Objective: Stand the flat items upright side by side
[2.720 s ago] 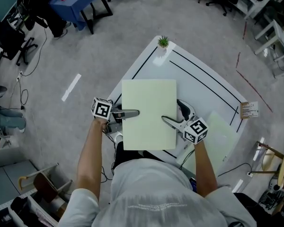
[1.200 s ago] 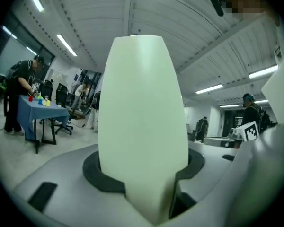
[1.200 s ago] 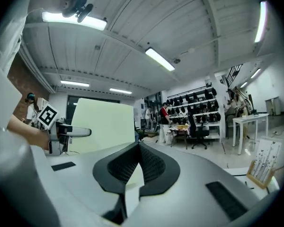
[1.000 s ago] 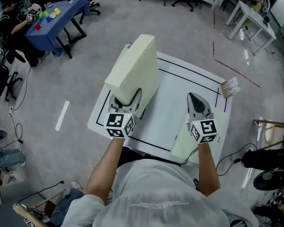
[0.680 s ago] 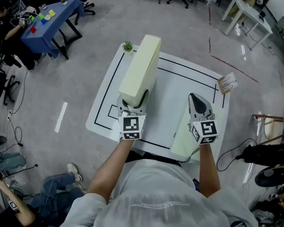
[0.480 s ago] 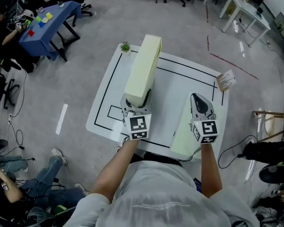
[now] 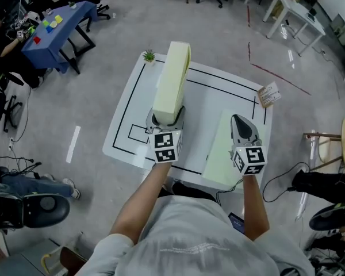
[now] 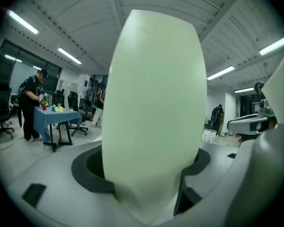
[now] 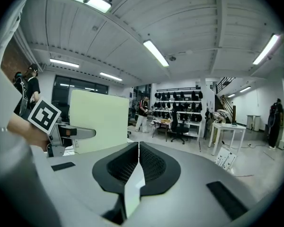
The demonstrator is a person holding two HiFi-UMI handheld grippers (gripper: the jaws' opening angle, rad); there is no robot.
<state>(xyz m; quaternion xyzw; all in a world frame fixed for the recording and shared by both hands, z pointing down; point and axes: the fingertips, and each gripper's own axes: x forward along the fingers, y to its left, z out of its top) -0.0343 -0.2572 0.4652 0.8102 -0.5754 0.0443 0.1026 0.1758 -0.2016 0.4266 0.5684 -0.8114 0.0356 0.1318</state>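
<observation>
Left gripper view: the left gripper [image 8: 146,169] has its jaws set wide, one on each side of a thick pale board [image 8: 154,93]. The jaws have just been opening, and a dark gap shows beside the right jaw. Right gripper view: the right gripper [image 9: 138,159] is closed on a thin pale sheet [image 9: 131,190], seen edge-on. Head view: the board stands upright on edge on the white table [image 7: 218,99], running from the left gripper toward the far left corner. The sheet spreads left of and below the right gripper at the table's near right edge; contact with the table cannot be determined. A small plant [image 7: 149,56] stands at the far left corner.
</observation>
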